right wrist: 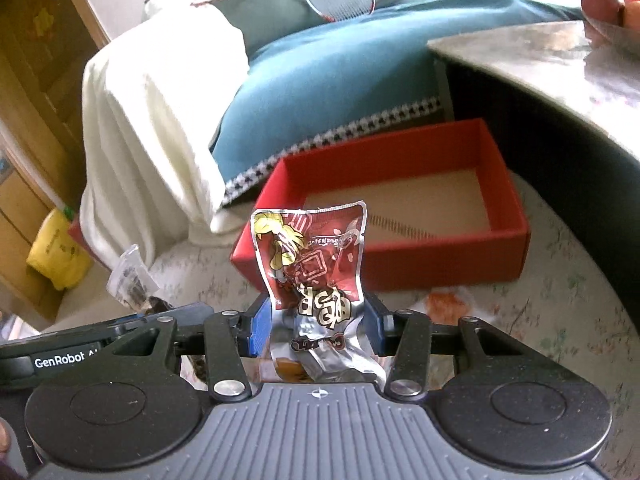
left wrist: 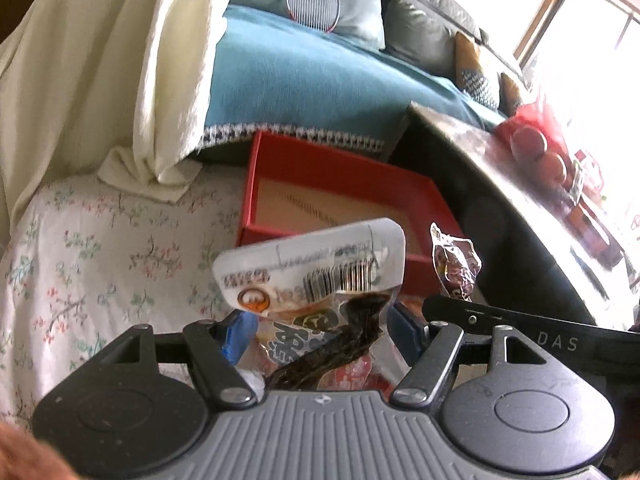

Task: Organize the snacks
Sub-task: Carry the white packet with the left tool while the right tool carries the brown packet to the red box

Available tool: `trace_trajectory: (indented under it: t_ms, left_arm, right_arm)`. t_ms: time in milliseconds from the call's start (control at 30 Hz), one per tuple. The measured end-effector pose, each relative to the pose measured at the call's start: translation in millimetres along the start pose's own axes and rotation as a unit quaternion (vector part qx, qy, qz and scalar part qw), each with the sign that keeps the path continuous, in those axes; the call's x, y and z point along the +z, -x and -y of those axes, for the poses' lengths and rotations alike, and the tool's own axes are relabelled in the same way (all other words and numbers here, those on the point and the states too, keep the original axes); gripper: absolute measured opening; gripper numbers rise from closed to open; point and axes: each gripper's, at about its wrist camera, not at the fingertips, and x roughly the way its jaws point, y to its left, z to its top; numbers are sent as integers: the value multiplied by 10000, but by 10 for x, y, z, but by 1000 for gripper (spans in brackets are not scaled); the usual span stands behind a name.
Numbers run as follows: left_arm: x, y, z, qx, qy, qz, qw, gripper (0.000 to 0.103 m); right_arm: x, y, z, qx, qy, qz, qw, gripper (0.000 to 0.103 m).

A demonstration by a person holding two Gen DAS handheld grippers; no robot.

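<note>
Two hand-held claws, each carrying one snack packet above a floral-covered surface [right wrist: 580,320], with the open red box [right wrist: 500,236] ahead of both. The left gripper [left wrist: 318,334] is closed on a clear packet with a white barcoded top [left wrist: 312,264]; its blue pads [left wrist: 236,340] pinch the lower part, so the sealed top stands up and tips forward past the fingertips. The right gripper [right wrist: 316,332] is likewise clamped on a red and silver pouch [right wrist: 310,264], gripped low with its printed upper half standing clear above the jaws. Holding each packet by its lower end probably keeps the free end foremost for dropping into the box, which lies just beyond the fingertips and slightly to the right in both views (its tan floor looks bare where visible). In the left wrist view the pouch also appears, to the right of the left claw and in front of the box corner; the packet appears at the left edge of the right wrist view. Each packet hides part of the box's near wall and floor, so whether anything already lies there cannot be told. The print on both packets is blurred and unreadable. An orange and white item [right wrist: 448,300] just right of the right claw is too smeared to identify. The dark table edge [right wrist: 540,64] to the right is cut off by the frame.
</note>
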Motion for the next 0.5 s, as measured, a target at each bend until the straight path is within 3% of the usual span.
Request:
trace_trajectory:
  t_ms: [500]
  left_arm:
    - [611, -388, 330, -78, -158, 401, 9990, 63]
  right_arm:
    - [624, -222, 281, -184, -166, 427, 9988, 55]
